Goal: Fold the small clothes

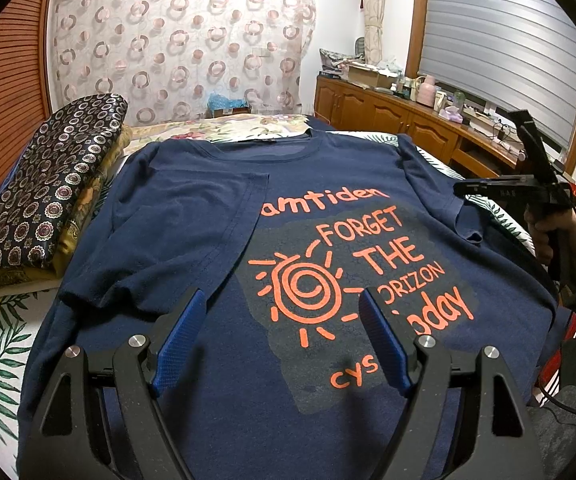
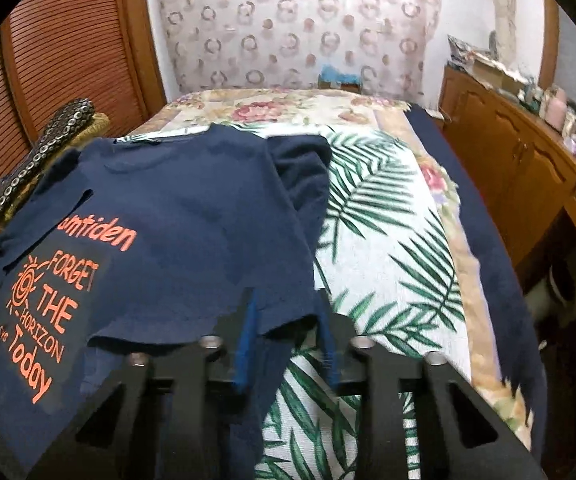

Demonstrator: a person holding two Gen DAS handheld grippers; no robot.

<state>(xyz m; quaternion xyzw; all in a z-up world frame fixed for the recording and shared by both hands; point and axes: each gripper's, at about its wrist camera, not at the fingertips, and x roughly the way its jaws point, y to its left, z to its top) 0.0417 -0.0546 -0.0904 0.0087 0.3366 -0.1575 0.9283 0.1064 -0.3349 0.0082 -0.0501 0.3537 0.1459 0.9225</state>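
One sleeve is already folded in across the chest of the navy cotton T-shirt with the orange sun print (image 1: pixel 216 216), which lies face up on the palm-leaf bedspread (image 2: pixel 387 216), collar away from you, long axis running collar to hem. Your left claw (image 1: pixel 280 320) hovers open over the print. Your right claw (image 2: pixel 288 340) appears pinched on the other sleeve's edge, though blur obscures it; that side and the lengthwise fold remain.

Matt navy cloth T-shirt (image 1: pixel 192 216) with cracked orange print (image 1: pixel 307 292)
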